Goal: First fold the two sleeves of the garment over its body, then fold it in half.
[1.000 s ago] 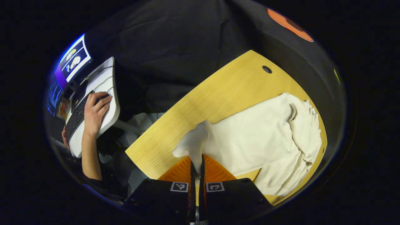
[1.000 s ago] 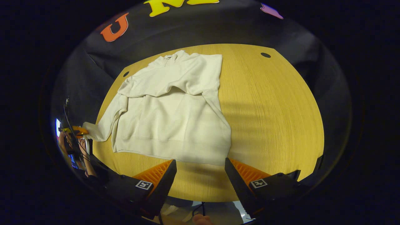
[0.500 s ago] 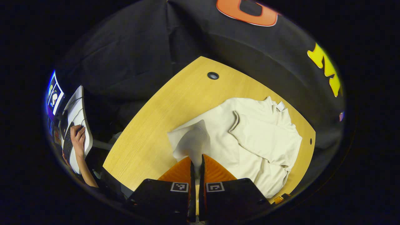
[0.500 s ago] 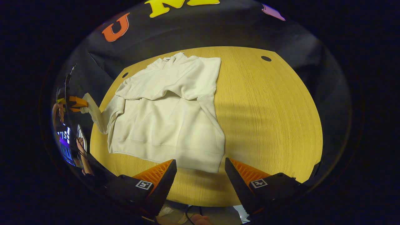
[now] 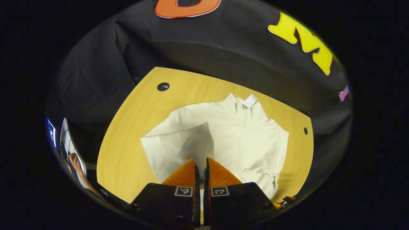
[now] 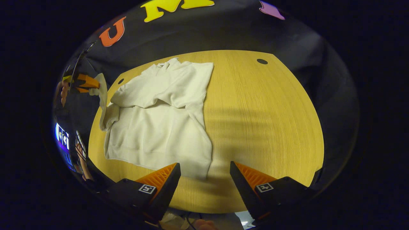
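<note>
Swung L tool (image 5: 200,167) w/ sleeve (image 5: 196,145) over garment (image 6: 159,118), clamped on cuff, hiding hem; R tool (image 6: 204,177) apart above desk (image 6: 268,121); monitor (image 6: 62,137) cut off.

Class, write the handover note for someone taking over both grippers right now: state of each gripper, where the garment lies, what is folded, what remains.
Left gripper: shut on the left sleeve's cuff, lifted above the garment.
Right gripper: open, holding nothing, hovering over the table near the garment's bottom hem.
Garment: cream, flat on the table, collar toward the booth wall.
Done: the right sleeve lies folded across the chest.
Left: lay the held sleeve over the body, release, then fold the garment in half.
</note>
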